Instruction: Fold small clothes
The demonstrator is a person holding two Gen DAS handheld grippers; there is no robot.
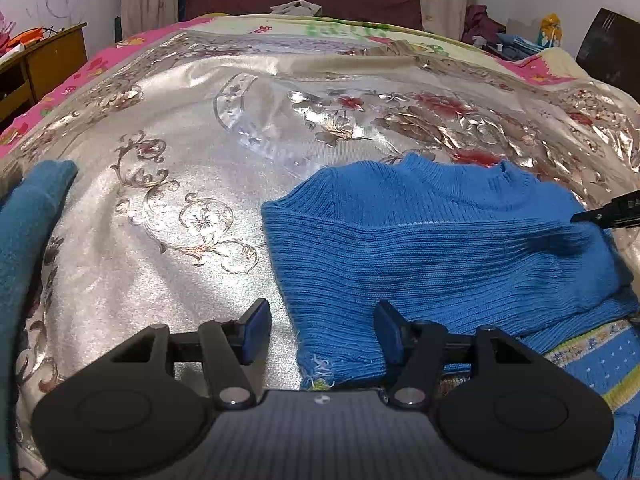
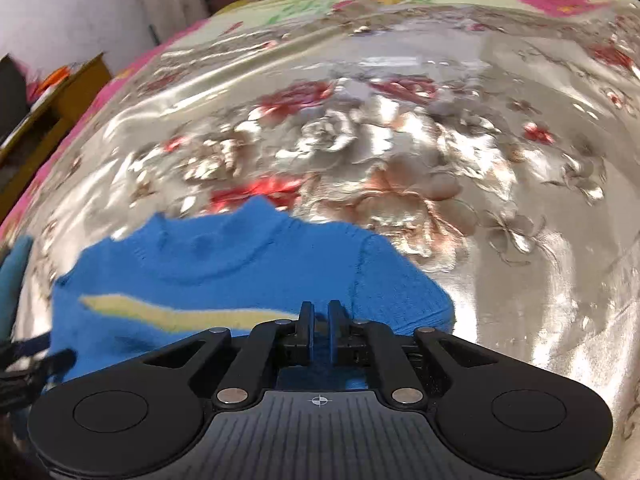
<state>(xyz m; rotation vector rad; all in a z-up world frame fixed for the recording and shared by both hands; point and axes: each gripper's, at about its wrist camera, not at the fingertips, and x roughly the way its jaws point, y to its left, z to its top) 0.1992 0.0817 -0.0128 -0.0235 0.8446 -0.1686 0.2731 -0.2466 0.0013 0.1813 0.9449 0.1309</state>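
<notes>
Nearest the lens we see the left gripper (image 1: 322, 332), its blue-padded jaws spread apart and straddling the frayed lower edge of the blue ribbed sweater (image 1: 432, 256) without pressing on it. In the right wrist view, the right gripper (image 2: 319, 330) shows its jaws drawn almost together with blue knit between the pads, so we read it as pinching a fold of the same sweater near its right sleeve; the picture is blurred, and how much cloth it holds we cannot tell. The sweater lies on the silver floral bedspread (image 1: 168, 200), collar pointing away from us, with a pale yellow stripe (image 2: 180, 312) across the chest. We judge the knit to be light, soft and stretchy: it will sag and drag rather than hold shape, and the worn hem may snag, so hold is best taken at the thicker seams, cuffs or hem corners. We count one sweater, two grippers, one bedspread, and one teal garment (image 1: 28, 240) lying well apart at the left edge.
</notes>
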